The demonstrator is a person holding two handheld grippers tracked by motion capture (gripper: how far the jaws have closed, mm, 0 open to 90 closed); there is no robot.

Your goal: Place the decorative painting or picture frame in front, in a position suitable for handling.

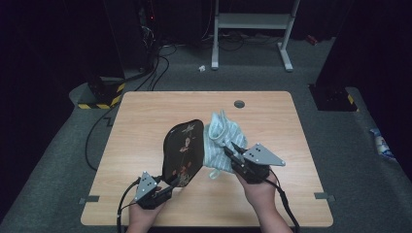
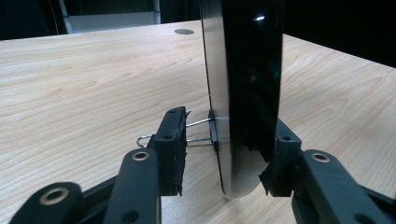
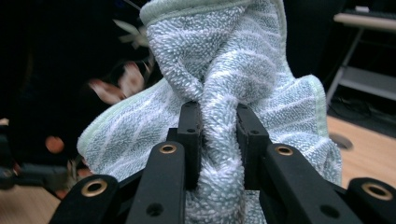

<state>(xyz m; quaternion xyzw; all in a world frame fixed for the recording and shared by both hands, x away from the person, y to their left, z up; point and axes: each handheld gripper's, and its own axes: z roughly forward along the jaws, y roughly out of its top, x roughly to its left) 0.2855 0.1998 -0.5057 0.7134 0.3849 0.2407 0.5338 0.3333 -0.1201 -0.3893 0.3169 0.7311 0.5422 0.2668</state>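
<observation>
Near the table's (image 1: pixel 145 116) front edge, the left gripper (image 1: pixel 163 188) clamps a black lacquered tray (image 1: pixel 182 151) upright, apparently presenting its face to the striped towel (image 1: pixel 218 141) pinched in the right gripper (image 1: pixel 234 151) for wiping.

Black floral-painted tray (image 1: pixel 181 151); pale blue-green striped towel (image 1: pixel 219 141).
</observation>
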